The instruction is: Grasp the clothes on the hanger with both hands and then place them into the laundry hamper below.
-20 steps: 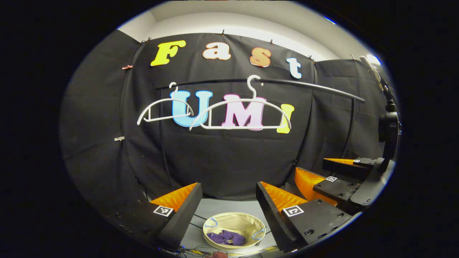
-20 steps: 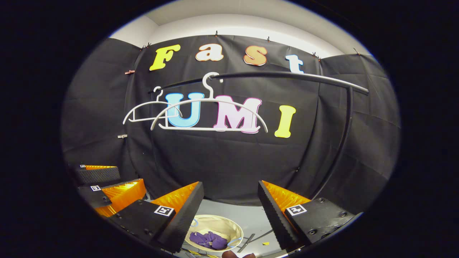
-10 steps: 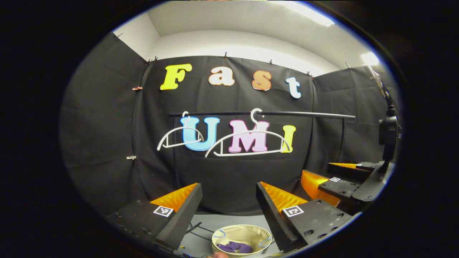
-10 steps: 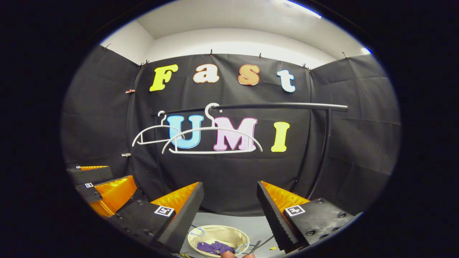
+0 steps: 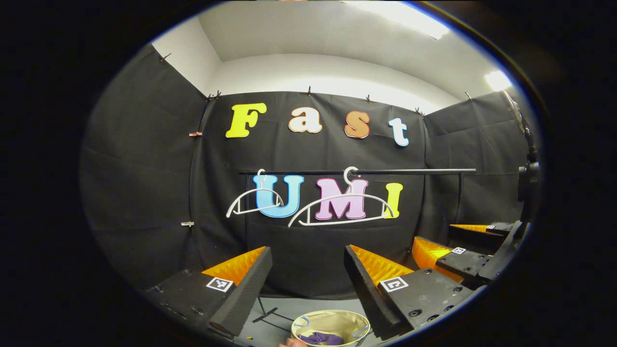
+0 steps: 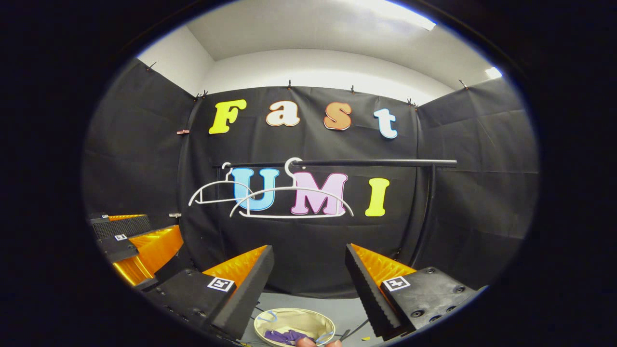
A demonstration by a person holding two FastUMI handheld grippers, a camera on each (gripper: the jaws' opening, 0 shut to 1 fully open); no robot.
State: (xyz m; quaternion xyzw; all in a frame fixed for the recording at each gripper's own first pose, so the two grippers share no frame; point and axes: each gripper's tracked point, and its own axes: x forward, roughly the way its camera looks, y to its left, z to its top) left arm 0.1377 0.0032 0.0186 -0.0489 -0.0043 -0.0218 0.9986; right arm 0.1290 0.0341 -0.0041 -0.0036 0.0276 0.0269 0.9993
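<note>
My left tool [image 5: 307,262] has its two fingers spread wide apart with nothing between them, and my right tool [image 6: 309,262] is the same, fingers apart and empty. In the left gripper view the right tool sits off to the right, and in the right gripper view the left tool sits off to the left; the two are well apart.

The purple clothes [image 5: 323,339] lie crumpled inside the round cream hamper [image 5: 332,320] on the grey floor [image 5: 282,315], low between my fingers. The right gripper view shows the same clothes [image 6: 284,336] in the hamper [image 6: 296,319].

Ahead of me a black rail [image 5: 409,170] runs across in front of the black cloth wall. Two white hangers hang from it, both bare: a smaller-looking one [image 5: 255,202] to the left and a larger-looking one [image 5: 340,212] beside it, overlapping at their ends in the right gripper view. The rail's upright post [image 6: 426,217] stands at the right. A thin black rod [image 5: 265,313] lies on the floor left of the hamper. Nothing stands between my tools and the hamper.
</note>
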